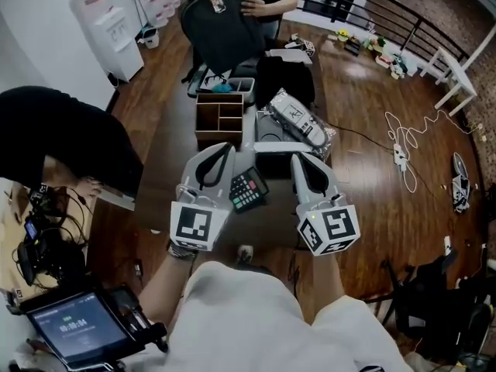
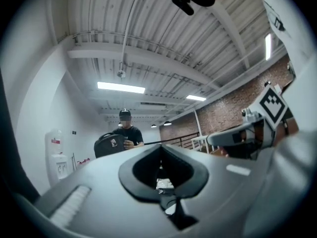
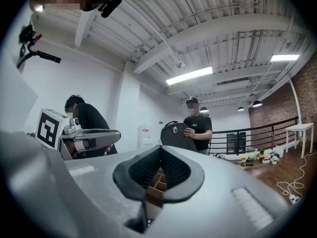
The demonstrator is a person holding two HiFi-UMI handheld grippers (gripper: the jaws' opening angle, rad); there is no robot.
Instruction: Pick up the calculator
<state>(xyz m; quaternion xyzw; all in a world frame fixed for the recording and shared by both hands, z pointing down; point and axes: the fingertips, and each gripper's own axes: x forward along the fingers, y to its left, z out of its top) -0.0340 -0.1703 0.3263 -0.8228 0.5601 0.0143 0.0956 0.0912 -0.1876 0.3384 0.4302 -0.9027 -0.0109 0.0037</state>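
The calculator (image 1: 248, 190), black with coloured keys, lies flat on the dark wooden table (image 1: 174, 149), low between my two grippers. My left gripper (image 1: 225, 149) hovers just to its left, jaws shut with nothing in them. At the calculator's right, my right gripper (image 1: 297, 158) is also shut and empty. Both point away from me over the table, roughly level. The left gripper view shows shut jaws (image 2: 159, 148) and no calculator. In the right gripper view the shut jaws (image 3: 159, 150) hide the calculator too.
A wooden organiser box (image 1: 219, 120) stands beyond the calculator, with a silver-wrapped item (image 1: 298, 118) and a black bag (image 1: 285, 77) to its right. At the far end a person holds a black backpack (image 1: 222, 23). Another person in black (image 1: 62, 142) bends at the left. A tablet (image 1: 77, 325) sits lower left.
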